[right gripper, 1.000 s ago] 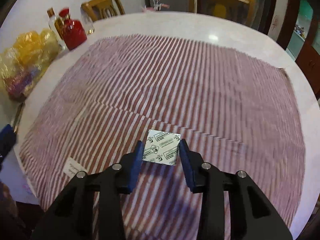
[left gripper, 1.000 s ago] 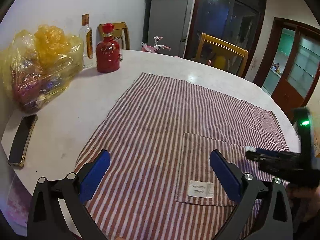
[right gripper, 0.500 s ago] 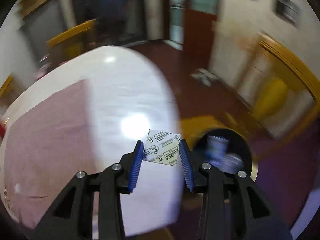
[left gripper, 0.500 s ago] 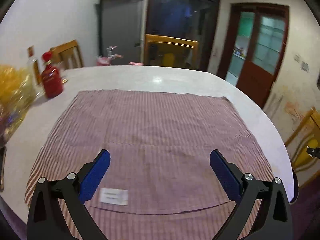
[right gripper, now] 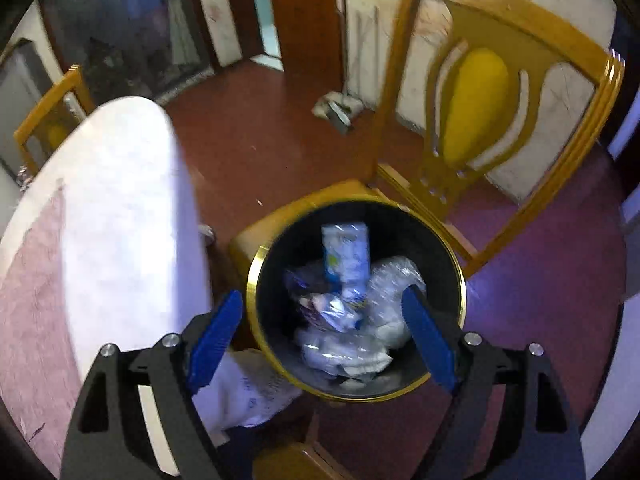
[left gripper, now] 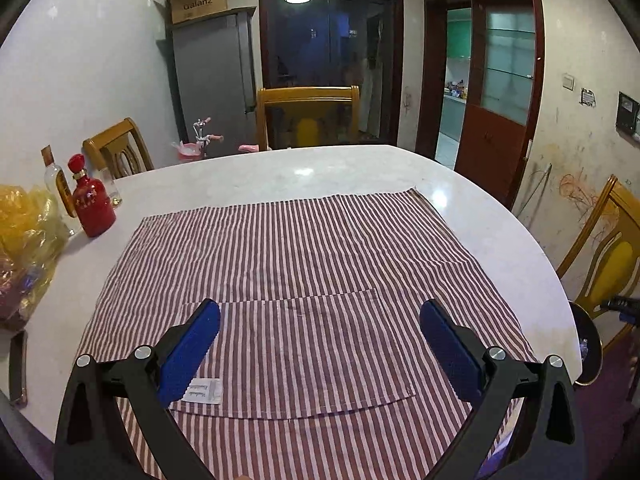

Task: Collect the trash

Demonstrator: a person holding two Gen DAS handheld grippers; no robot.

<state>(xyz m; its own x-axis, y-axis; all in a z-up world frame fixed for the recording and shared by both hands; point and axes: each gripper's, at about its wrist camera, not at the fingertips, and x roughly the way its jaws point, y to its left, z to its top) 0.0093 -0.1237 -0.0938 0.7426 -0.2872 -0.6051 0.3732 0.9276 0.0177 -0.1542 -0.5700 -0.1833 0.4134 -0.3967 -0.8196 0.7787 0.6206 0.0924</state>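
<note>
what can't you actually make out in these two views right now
- Small white printed packet: right wrist view blurred; lost among the litter in the black gold-rimmed bin. The open right gripper, jaws just opened, holds nothing.
- Dark phone: left wrist view, cut by the edge.
- Cloth label: print too small, partly behind the open left gripper.

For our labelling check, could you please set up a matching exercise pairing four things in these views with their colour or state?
Things:
1. bottle
2. cloth
3. bin
4. right gripper

Descriptions:
A. black with a gold rim
B. open, nothing between its pads
C. red
D. striped, flat on the table

Pairs: 1-C, 2-D, 3-A, 4-B
</note>
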